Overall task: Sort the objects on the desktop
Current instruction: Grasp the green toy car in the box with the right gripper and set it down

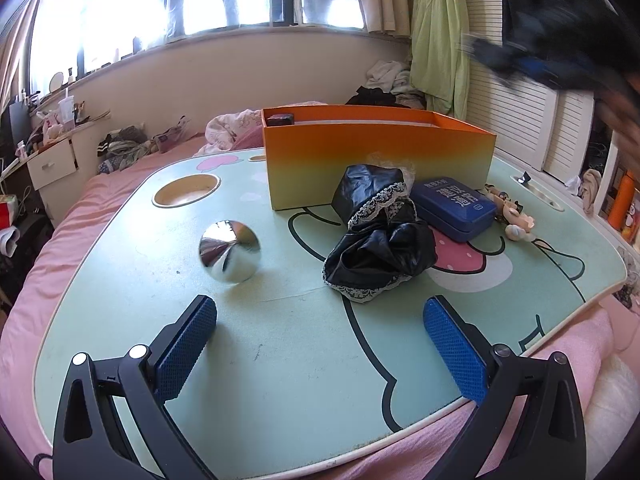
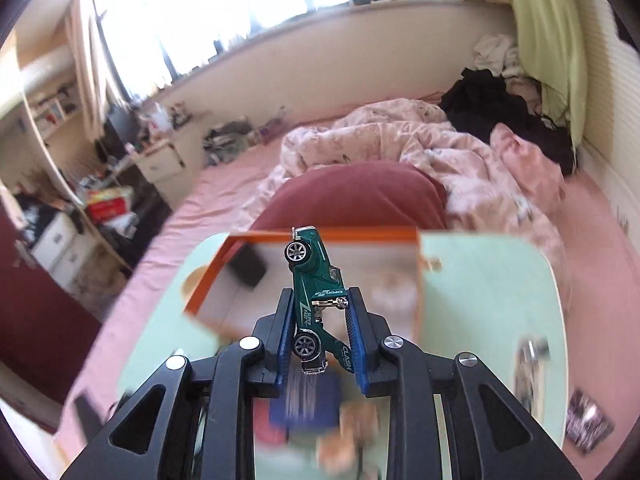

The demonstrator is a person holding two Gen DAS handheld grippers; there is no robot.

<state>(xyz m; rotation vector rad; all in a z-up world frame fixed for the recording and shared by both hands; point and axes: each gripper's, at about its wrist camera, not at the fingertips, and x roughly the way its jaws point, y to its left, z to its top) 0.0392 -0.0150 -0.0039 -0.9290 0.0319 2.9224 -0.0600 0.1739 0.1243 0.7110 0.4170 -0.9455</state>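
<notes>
green die-cast metal, by the look of it: the toy car (image 2: pixel 316 300) is pinched between the blue pads of the right gripper (image 2: pixel 318 332), nose pointing away from the camera, one side pressed against the left pad and the chassis turned toward the right one. it hangs in the air above the surface (image 1: pixel 280 344), with the open orange box (image 2: pixel 320 236) lying beyond and below it. a car like this is probably small, stiff and fairly light, but its paint is smooth and the wheels can roll, so the flat flanks of the body seem the safest place to squeeze, not the wheels or the thin chrome parts. the right gripper tilts downward toward the box, and the blurred background suggests it is travelling. the left gripper (image 1: pixel 320 344) is released, jaws wide apart and empty, hovering low over the near edge of the surface and angled down at it. ahead of it lie a shiny chrome cone (image 1: pixel 230 250), a crumpled black lace-trimmed cloth (image 1: pixel 378 240), a blue tin (image 1: pixel 454 206) and a small pale figurine (image 1: pixel 514 220), all in front of the box, unsorted. around the surface spreads the pink bed (image 1: pixel 80 232).
</notes>
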